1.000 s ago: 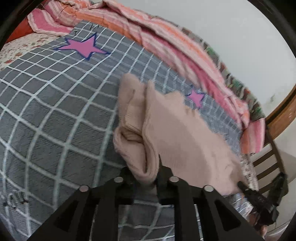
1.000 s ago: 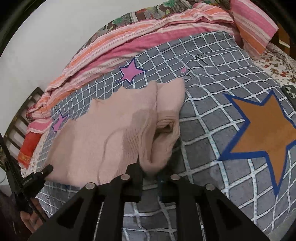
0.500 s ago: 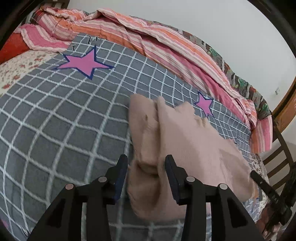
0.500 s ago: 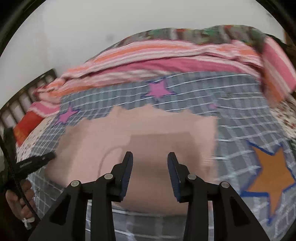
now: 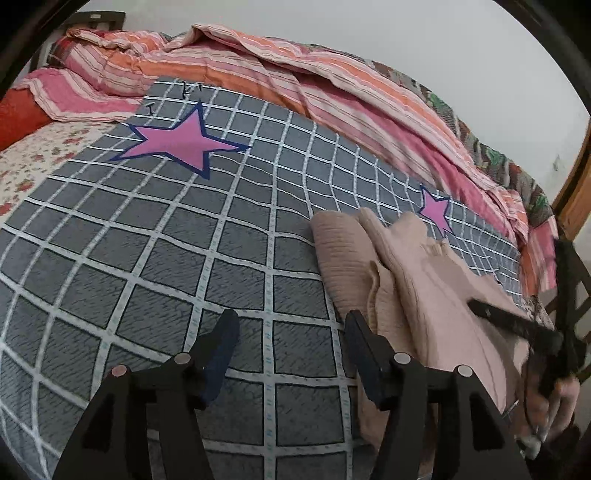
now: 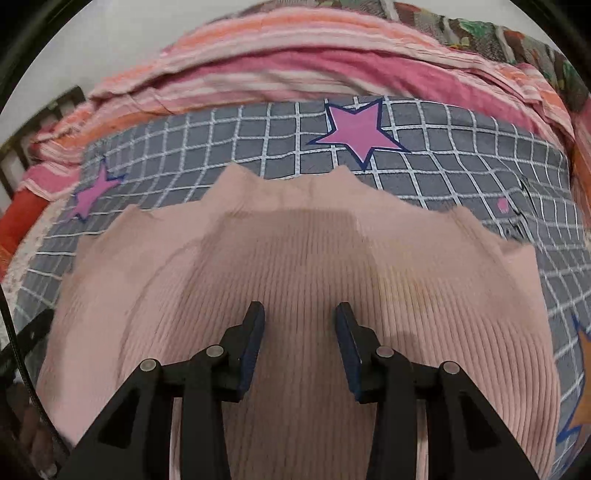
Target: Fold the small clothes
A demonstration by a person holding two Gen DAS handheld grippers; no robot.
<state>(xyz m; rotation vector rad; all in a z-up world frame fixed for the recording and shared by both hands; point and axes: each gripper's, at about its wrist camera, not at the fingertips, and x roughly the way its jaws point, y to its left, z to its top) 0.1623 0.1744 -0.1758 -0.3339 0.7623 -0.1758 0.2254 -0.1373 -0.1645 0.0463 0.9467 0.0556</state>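
Both grippers have released the pink garment (image 6: 295, 280), now lying flat on the grid-patterned bed (image 5: 147, 266). Left gripper (image 5: 290, 332): unclenched, beside its folded edge. Right gripper (image 6: 300, 325): unclenched above it. Regrasp opposite corners evenly; align edges before folding.

A grey bedspread (image 5: 155, 266) with a white grid covered the bed, printed with a large pink star (image 5: 181, 146) at the far left and a smaller pink star (image 5: 436, 212) further right. An orange star (image 6: 583, 387) showed at the right edge of the right wrist view. A striped pink and orange quilt (image 5: 288, 77) lay bunched along the far side against a pale wall (image 5: 406, 29). A floral sheet (image 5: 33, 155) showed at the left, and a wooden chair (image 5: 572, 280) stood at the right.
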